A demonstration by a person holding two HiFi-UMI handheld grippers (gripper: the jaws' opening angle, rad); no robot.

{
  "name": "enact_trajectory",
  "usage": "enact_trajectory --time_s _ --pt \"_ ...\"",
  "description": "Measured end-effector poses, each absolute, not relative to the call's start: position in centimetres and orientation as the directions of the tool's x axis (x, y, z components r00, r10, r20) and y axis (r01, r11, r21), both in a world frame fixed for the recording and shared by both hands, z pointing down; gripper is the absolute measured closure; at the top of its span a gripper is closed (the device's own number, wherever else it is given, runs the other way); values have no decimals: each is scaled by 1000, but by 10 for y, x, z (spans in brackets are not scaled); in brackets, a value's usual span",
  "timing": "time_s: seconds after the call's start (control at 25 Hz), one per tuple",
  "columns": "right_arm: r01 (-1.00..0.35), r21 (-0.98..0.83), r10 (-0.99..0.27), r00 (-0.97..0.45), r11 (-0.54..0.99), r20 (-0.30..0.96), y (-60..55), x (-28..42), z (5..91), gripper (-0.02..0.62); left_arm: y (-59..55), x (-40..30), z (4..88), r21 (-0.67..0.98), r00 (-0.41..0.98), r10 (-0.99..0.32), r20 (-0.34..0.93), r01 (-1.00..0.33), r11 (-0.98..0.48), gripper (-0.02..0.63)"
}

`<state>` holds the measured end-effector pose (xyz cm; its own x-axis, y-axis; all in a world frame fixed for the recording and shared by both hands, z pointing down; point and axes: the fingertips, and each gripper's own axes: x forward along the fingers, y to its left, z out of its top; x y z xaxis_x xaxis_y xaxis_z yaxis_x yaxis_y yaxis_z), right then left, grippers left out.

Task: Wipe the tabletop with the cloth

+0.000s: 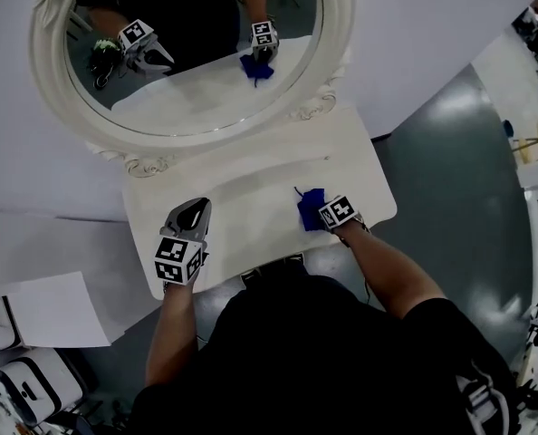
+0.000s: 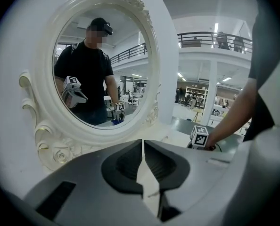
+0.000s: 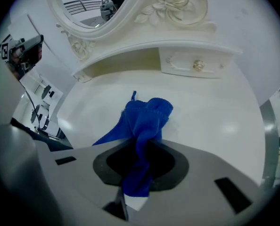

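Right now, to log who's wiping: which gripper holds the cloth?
The right gripper, clamped on the blue cloth; the left gripper is shut and empty.

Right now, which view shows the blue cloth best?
The right gripper view: the cloth fills the centre, lying on the tabletop, pinched in the right gripper's jaws. The head view shows it small beside that gripper. The left gripper view shows only a blue speck in the mirror.

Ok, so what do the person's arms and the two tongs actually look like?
The left tongs and right tongs are light grey moulded shells with dark, hollowed inner pads. Each carries a white cube printed with black square markers: the left cube and the right cube. The person wears a black short-sleeved shirt, and the forearms are uncovered.
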<state>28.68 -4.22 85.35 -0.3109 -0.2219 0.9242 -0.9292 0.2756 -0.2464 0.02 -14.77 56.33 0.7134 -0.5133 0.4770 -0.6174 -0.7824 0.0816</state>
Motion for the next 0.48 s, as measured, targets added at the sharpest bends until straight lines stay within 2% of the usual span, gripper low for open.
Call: enact_trajectory --time_s 0.48 --pt "-978 -177 -248 -199 108 948 -8 411 853 534 -147 51 568 87 744 -454 491 -561 -824 584"
